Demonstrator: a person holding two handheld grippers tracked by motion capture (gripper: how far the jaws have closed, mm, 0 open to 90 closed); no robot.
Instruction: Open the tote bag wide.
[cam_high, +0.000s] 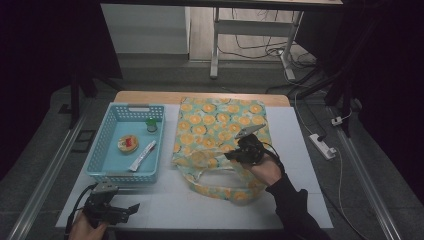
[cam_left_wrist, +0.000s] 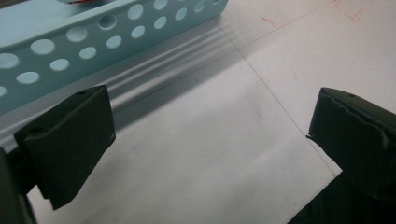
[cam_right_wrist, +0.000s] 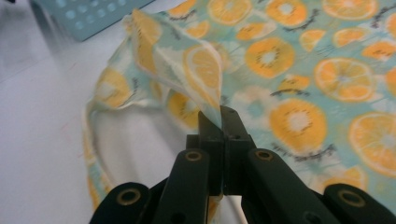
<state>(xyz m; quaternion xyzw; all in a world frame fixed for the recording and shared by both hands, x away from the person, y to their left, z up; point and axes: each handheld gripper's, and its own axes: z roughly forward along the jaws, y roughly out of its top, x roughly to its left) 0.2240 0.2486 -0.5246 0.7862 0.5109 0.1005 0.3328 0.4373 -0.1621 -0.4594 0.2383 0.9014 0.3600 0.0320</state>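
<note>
The bag (cam_high: 220, 135) lies long from 6 to 12 o'clock, mouth at 6. The right gripper (cam_right_wrist: 219, 116) pinches its rim, hiding the fold. The left gripper (cam_left_wrist: 210, 135) has its jaws spread.

In the high view, the labels on the three small items in the light-blue perforated plastic basket (cam_high: 111, 145) are too small for us to read. The left gripper view cuts that basket off at its top and left edges. In the right gripper view, the orange-slice-patterned fabric bag (cam_right_wrist: 289, 88) runs past the right edge, and we cannot see the fold of cloth lying behind the right gripper (cam_right_wrist: 220, 122).
</note>
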